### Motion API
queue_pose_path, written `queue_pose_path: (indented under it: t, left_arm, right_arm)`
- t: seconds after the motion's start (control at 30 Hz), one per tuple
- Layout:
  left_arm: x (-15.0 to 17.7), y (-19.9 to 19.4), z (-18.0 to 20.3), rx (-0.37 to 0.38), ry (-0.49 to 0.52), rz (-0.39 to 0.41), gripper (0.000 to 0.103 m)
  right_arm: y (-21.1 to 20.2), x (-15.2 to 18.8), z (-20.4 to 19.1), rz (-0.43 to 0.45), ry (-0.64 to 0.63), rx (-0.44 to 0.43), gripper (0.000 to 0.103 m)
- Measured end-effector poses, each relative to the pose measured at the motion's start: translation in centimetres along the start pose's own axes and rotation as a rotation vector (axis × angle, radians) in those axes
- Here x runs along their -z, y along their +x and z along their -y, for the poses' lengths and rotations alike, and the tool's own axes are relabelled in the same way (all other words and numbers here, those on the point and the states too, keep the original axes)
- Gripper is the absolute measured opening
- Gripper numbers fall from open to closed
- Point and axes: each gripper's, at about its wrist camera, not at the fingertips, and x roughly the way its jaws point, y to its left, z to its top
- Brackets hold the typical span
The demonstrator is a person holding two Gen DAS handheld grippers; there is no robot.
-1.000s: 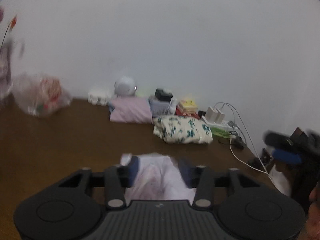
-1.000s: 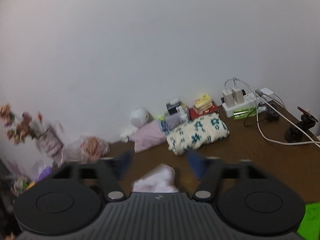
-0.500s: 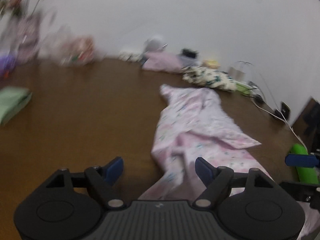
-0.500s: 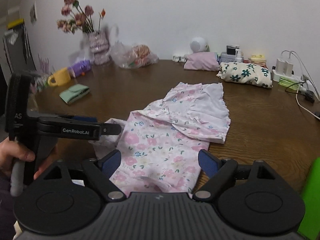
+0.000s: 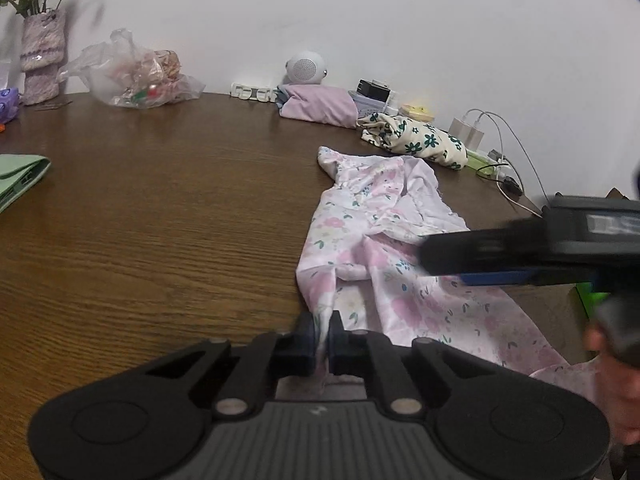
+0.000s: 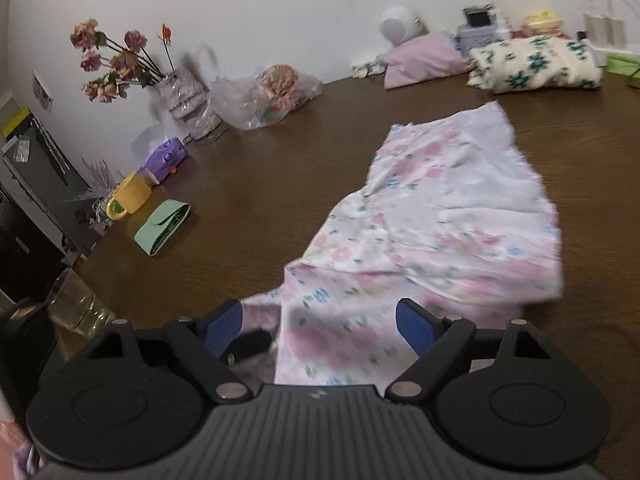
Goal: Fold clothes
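A pink floral garment point(image 5: 380, 240) lies crumpled on the brown wooden table point(image 5: 160, 220), stretching away from the near edge. My left gripper point(image 5: 322, 328) is shut on a pinch of its near left edge; the fabric shows between the pads. In the right wrist view the same garment point(image 6: 452, 216) spreads ahead. My right gripper point(image 6: 320, 320) hovers over its near end with the blue pads wide apart, the jaws closing slightly, cloth lying between and below them, not pressed. The right gripper point(image 5: 444, 268) also crosses the left wrist view from the right, blurred, above the garment.
A folded green cloth point(image 6: 162, 226) and a yellow mug point(image 6: 128, 200) sit at the table's left. Along the far wall stand a flower vase point(image 5: 40, 56), a plastic bag point(image 5: 136, 76), folded pink point(image 5: 320, 106) and floral point(image 5: 416, 140) cloths, and chargers with cables point(image 5: 500, 160).
Both grippers tipped down from facing the wall to the garment. The left one closed on the garment's near edge. The right one moved in low over the garment's near end.
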Motion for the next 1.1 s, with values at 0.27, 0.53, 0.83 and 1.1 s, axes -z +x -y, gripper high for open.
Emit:
queue_pose_path:
  t: [0.27, 0.53, 0.83, 1.1]
  left_arm:
    - [0.3, -0.3, -0.7, -0.022, -0.012, 0.015, 0.003]
    - [-0.7, -1.1, -0.9, -0.017, -0.004, 0.018, 0.007]
    - [-6.3, -0.4, 6.3, 0.023, 0.376, 0.07, 0.076]
    - [-6.9, 9.1, 9.8, -0.073, 0.561, -0.13, 0.028]
  right_arm:
    - [2.3, -0.8, 0.6, 0.026, -0.054, 0.1, 0.005]
    - [-7.6, -4.4, 10.1, 0.136, 0.078, 0.296, 0.007]
    - [-11.4, -1.0, 5.8, 0.255, -0.099, 0.381, 0.045]
    - [-10.1, 4.0, 2.1, 0.112, -0.218, 0.192, 0.046]
